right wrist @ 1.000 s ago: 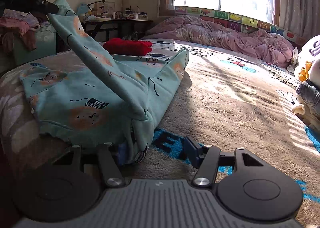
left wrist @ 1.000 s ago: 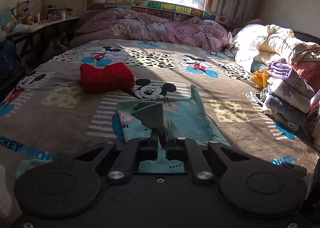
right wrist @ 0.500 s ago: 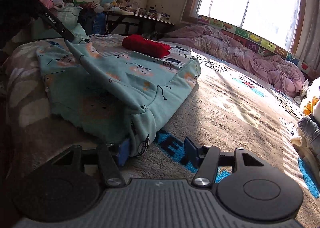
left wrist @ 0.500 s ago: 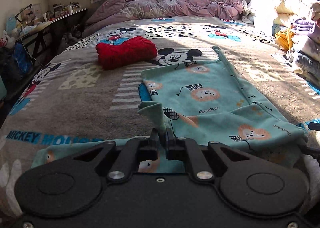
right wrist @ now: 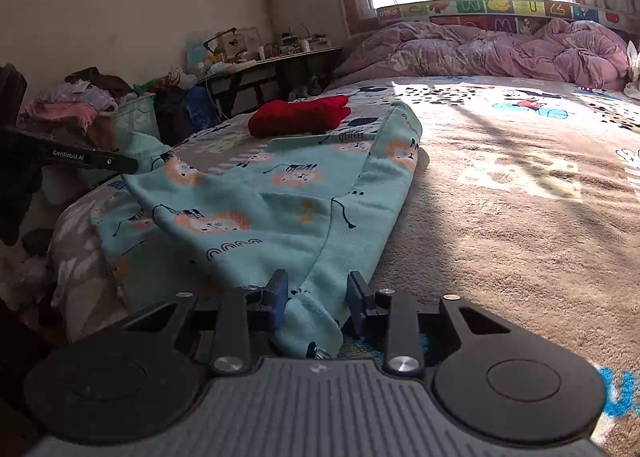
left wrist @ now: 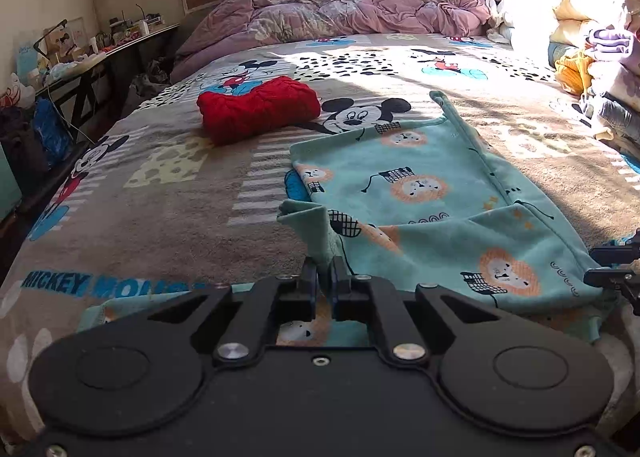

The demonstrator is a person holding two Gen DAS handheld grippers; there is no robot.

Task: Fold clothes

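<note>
Left wrist view shows the teal garment lying lengthwise toward the window, the left gripper pinching its raised corner, while the right gripper sits low, spread around its hem.

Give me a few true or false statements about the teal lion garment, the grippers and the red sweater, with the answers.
1. The left gripper is shut on the teal garment. True.
2. The right gripper is clamped shut. False: its jaws stand apart, with cloth lying between them.
3. The red sweater lies on top of the teal garment. False: it lies beside it on the blanket.
4. A pink duvet is bunched under the window. True.
</note>
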